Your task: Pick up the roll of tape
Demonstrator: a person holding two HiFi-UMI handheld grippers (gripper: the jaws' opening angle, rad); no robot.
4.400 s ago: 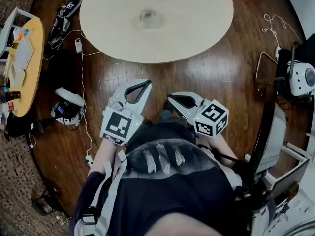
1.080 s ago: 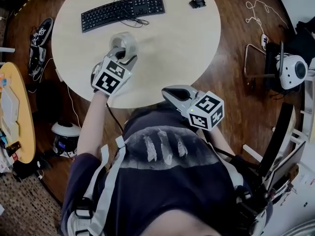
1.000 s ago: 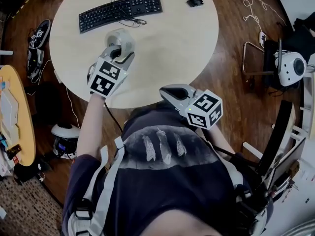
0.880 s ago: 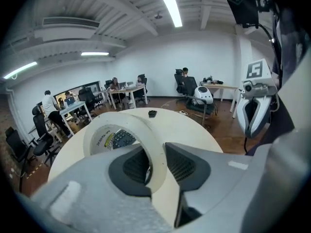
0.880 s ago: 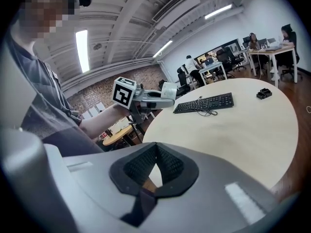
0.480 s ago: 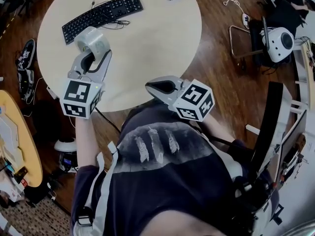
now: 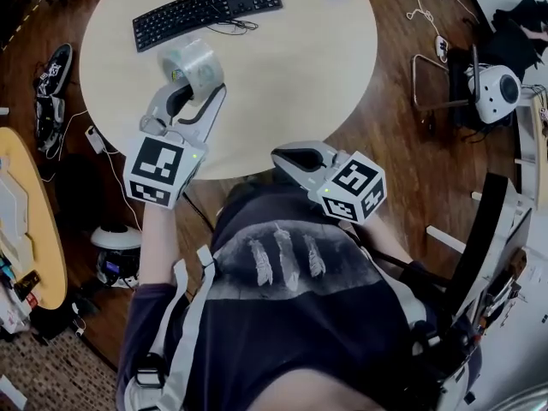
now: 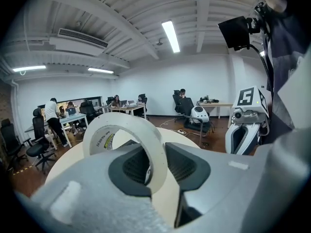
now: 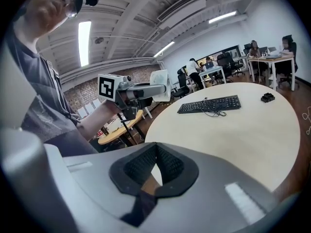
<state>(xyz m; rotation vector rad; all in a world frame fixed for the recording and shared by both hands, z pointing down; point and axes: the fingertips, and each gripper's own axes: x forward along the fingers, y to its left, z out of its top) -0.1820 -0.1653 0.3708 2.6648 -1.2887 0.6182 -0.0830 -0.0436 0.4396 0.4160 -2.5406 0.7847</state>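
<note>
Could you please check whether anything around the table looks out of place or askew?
Nothing spilled or damaged. The keyboard lies skewed on the round table, its cable bunched beside it, and a shoe lies on the floor left of the table.

Open office: round table [image 7: 300, 75], keyboard [image 7: 207, 8], desks [image 8: 127, 108] with swivel chairs [image 8: 37, 149] and people [image 8: 51, 118]

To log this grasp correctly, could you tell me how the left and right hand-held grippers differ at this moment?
The left hand-held gripper has its jaws apart, clamped on the wall of the roll of tape. The right hand-held gripper is shut on nothing. The left one is held out over the table, while the right one sits close to the person's chest. Both point toward the table.
</note>
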